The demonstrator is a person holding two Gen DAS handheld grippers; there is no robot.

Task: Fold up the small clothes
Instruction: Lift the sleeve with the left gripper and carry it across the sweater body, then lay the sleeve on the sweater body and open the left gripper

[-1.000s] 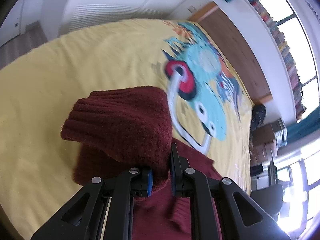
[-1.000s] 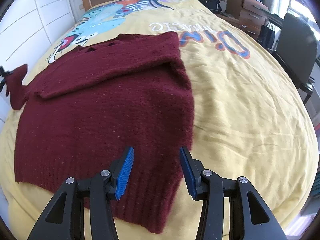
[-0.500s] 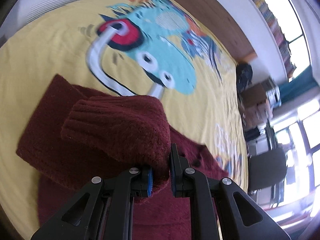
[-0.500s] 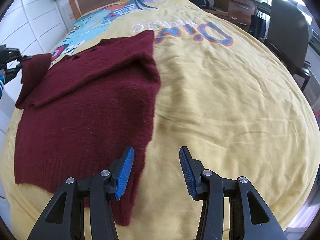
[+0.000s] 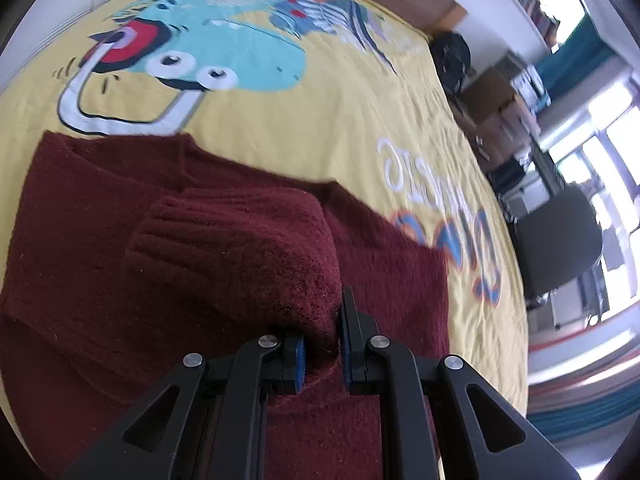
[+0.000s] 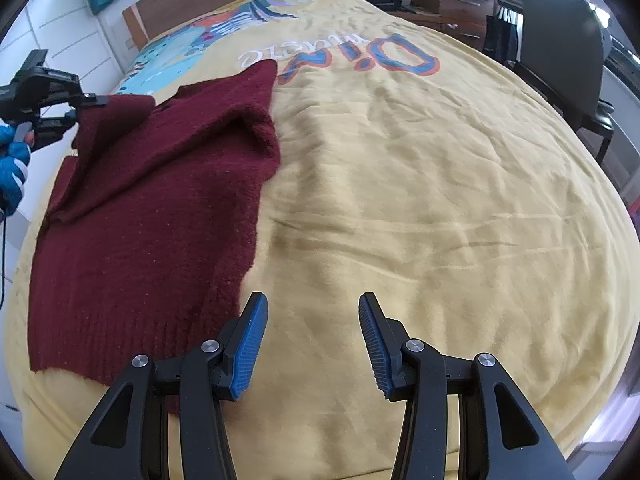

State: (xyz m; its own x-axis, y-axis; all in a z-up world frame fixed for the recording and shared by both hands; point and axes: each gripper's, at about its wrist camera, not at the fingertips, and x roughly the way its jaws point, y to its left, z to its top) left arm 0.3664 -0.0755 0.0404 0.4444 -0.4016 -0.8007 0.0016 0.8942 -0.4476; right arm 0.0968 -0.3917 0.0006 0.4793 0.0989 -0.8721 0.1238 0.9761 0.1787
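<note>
A maroon sweater (image 6: 152,216) lies flat on the left half of a bed (image 6: 440,200) covered in a yellow dinosaur-print blanket. The left gripper (image 5: 322,354) is clamped on a sleeve (image 5: 240,248), holding its ribbed cuff lifted above the sweater's body. The right gripper (image 6: 312,344) hovers with jaws apart and empty over bare blanket, just beside the sweater's hem. A gloved hand (image 6: 12,168), apparently blue, grips the left tool at the frame's edge. A chair (image 6: 560,40) stands beside the bed.
</note>
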